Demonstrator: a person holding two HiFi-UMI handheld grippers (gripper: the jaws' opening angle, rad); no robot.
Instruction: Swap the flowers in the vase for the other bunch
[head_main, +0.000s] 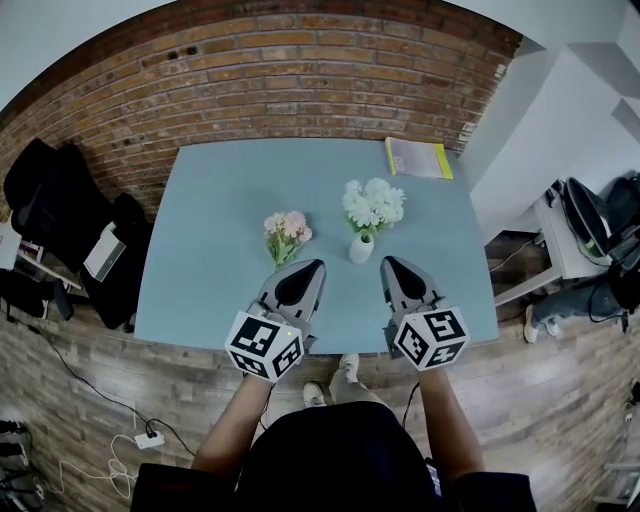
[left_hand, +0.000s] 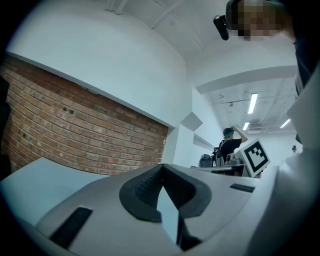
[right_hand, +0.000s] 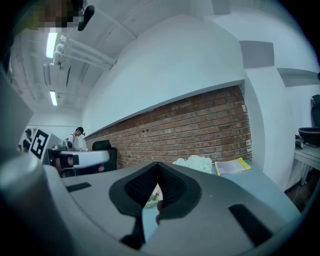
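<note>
- Head view: you're holding the left gripper (head_main: 318, 264) and right gripper (head_main: 388, 262) over the smooth blue table (head_main: 200, 260); fluffy white flowers (head_main: 374, 203) are sitting in the white vase (head_main: 361, 247), with the pink bunch (head_main: 287, 232) lying just left.
- Left gripper view: ribbed black pads (left_hand: 145, 187) are meeting, jaws closed, empty.
- Right gripper view: jaws closed, empty.

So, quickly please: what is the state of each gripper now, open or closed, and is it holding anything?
Left gripper: closed, jaws together, holding nothing.
Right gripper: closed, jaws together, holding nothing.
</note>
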